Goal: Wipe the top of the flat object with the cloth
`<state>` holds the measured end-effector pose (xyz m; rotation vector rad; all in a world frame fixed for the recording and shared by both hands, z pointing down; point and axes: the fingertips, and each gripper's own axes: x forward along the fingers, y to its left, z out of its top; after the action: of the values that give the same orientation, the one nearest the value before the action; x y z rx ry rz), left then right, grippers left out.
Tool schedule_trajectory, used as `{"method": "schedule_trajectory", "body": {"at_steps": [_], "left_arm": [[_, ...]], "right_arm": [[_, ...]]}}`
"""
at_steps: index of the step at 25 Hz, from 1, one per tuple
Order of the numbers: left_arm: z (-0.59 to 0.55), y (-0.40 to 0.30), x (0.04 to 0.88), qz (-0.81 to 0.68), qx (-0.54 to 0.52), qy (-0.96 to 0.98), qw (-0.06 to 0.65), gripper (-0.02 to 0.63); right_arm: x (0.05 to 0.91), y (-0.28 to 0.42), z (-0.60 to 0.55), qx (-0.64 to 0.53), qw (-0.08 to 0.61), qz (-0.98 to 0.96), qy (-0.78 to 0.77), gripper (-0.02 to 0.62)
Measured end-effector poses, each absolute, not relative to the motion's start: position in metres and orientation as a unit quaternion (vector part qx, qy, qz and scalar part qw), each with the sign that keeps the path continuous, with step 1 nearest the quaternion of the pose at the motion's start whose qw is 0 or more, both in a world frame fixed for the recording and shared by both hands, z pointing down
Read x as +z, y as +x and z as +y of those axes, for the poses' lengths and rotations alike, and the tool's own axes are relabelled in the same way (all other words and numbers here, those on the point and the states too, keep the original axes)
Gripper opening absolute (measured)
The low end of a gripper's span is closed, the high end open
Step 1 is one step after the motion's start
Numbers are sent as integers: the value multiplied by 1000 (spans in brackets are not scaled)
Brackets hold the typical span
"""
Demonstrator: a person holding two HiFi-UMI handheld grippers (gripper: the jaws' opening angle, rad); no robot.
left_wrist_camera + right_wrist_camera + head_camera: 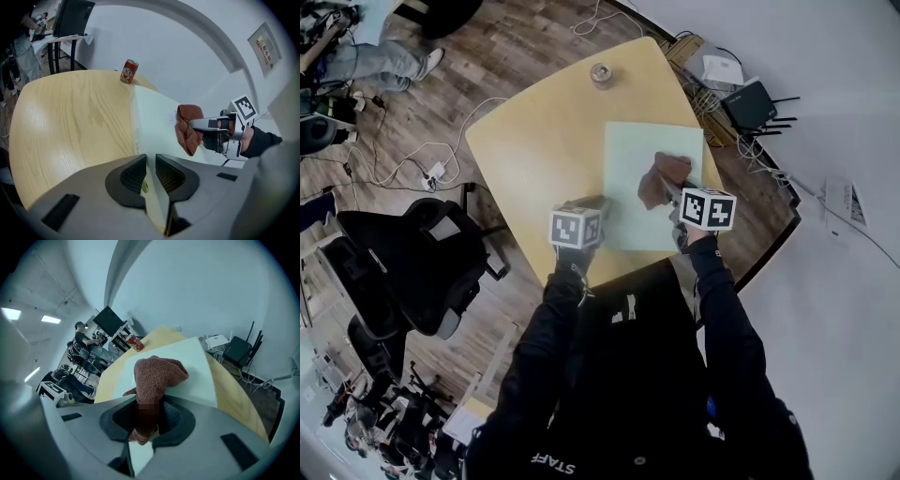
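A pale green flat board (652, 150) lies on the tan table (544, 131), toward its right side. My left gripper (598, 202) is at the board's near left edge, and in the left gripper view that gripper (150, 176) is shut on the thin edge of the board (154, 117). A brown terry cloth (664, 174) rests bunched on the board's top, near its right side. My right gripper (668, 190) is shut on it. The cloth (158, 372) fills the jaws in the right gripper view and hides their tips.
A red drink can (601, 74) stands at the table's far edge, and it shows beyond the board as the can (129, 71). On the floor to the right are a router (750, 103) and cables. A black chair (412, 262) stands left of the table.
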<state>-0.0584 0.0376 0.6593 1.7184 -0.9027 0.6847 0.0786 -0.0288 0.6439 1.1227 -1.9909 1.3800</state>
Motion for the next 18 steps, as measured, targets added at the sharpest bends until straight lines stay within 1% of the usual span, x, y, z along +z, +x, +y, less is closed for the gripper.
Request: {"method": "schedule_trajectory", "body": {"at_steps": [7,18], "left_arm": [[39,-58,661,-374,294,712,516,83],[40,-59,658,-376,292,711,517,83]], "right_arm": [[644,123,-26,503,227,-713,433,91],[635,186,-18,479,249,-698,472,91]]}}
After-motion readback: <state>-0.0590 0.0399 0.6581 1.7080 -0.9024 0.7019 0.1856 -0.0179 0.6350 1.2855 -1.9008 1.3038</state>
